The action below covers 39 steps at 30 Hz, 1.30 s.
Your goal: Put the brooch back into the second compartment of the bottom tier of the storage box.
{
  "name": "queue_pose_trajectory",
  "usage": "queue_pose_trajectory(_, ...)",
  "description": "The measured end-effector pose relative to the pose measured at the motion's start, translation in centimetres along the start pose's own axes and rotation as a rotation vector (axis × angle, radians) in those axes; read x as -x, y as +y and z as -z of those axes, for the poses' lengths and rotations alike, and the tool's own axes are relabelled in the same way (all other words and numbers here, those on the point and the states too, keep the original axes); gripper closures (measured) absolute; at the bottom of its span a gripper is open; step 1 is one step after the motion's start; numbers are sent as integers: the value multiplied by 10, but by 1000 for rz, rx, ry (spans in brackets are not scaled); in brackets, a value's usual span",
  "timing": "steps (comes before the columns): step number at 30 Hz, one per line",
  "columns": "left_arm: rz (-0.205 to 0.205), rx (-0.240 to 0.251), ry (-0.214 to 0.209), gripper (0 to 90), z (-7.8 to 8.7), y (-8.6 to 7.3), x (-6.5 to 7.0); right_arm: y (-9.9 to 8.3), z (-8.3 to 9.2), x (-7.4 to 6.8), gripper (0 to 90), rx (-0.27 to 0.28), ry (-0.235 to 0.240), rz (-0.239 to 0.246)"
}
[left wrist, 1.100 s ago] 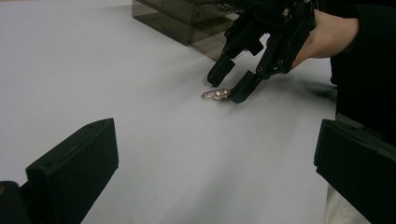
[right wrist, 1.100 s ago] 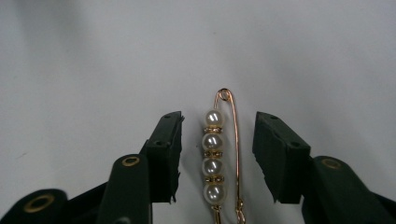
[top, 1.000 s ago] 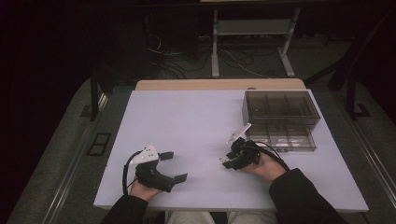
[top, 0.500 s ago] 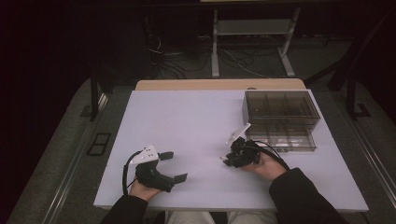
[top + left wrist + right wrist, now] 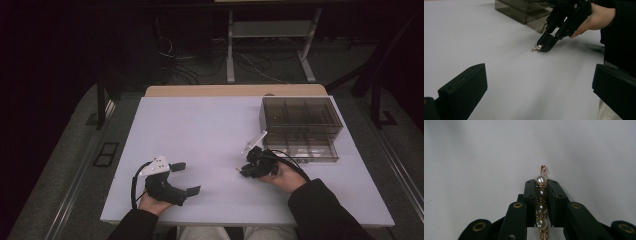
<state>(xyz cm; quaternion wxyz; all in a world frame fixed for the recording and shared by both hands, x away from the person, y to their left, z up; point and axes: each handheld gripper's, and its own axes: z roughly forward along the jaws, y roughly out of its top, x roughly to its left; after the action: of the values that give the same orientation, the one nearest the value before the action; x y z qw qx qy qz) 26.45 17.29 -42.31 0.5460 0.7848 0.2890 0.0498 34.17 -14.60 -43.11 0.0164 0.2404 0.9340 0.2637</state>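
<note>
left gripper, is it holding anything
No, the left gripper stands open with bare white table between its jaws.

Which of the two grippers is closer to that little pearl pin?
The right. The right gripper has just closed its jaws on the pearl pin and holds it at the table. The left gripper sits open, well off to the side.

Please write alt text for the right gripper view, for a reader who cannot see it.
The right claw is shut on a pearl hair clip, four pearls in a row between its black fingers. The clip's gold loop end sticks out ahead, over the plain white table.
</note>
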Motion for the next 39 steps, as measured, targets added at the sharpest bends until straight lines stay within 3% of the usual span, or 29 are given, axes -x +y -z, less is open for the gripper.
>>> queue_pose_trajectory(22, -1, -2, 0, 0, 0, 0, 0, 4, 3, 2, 785, -23, 26, -23)
queue_pose_trajectory(39, 0, -3, 0, 0, 0, 0, 0, 10, 23, 2, 785, 11, 20, -17)
